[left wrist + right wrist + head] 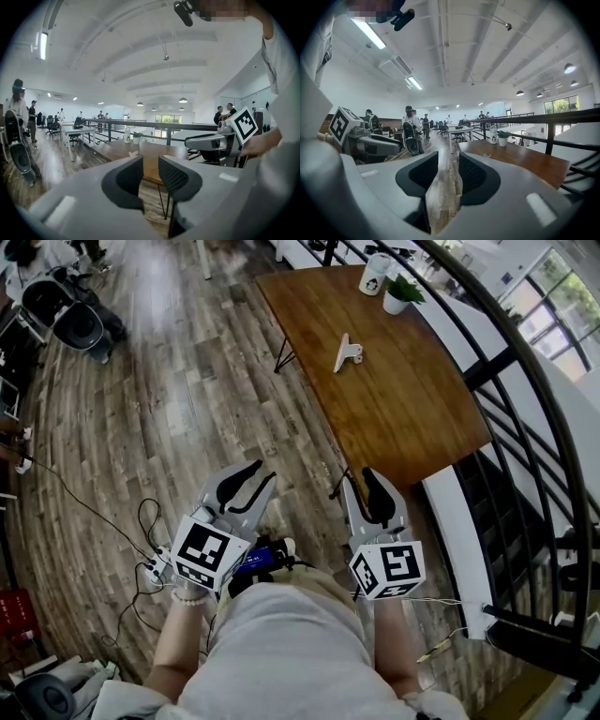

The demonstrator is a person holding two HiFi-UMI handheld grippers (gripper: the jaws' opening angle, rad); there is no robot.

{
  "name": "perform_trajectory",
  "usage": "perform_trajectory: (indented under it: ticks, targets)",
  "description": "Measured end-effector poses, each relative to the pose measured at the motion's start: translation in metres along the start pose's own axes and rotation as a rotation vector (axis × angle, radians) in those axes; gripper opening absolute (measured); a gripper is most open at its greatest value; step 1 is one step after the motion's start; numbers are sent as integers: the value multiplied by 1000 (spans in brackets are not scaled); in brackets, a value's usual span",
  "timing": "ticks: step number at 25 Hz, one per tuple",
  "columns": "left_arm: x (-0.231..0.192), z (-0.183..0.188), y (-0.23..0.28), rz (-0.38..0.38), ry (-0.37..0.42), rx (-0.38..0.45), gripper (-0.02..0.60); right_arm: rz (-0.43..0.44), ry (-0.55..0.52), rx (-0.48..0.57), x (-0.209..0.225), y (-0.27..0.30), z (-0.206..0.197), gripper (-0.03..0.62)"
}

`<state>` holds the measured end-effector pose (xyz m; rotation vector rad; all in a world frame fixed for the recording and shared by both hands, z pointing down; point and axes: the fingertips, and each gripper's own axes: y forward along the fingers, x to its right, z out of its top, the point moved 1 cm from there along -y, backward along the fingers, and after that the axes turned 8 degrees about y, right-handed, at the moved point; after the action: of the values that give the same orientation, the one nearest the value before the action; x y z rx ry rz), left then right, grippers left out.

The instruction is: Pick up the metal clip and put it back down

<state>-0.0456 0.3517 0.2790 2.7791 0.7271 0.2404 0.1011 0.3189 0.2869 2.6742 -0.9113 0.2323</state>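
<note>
Beyond the near floorboards (187, 399), the long wooden table (403, 399) fills the head view, with both grippers held short of its near end. The gripper views show the gaps plainly: the left gripper (150, 173) and the right gripper (449, 171) each stand parted, with nothing between the jaws. The metal clip (348, 352) lies toward the table's far end, well apart from all the fingers.

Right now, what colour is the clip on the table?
Pale silver, the clip; the head view shows it best.
</note>
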Motion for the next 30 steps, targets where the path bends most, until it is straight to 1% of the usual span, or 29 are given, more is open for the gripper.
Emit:
perform_trajectory:
  ticks: [6,14,23,30]
  targets:
    - [4,4,4,4,-6,4,94,3,-12,3,5,-6,3,153]
    - [6,8,14,-22,5,13,94,-29,-1,10,14,-8,2,153]
    - [-11,9,39,-60,13,15,94,-77,5,-6,27,7,2,155]
    - [-42,7,73,-98,2,4,94,-114,23,-19,41,46,9,156]
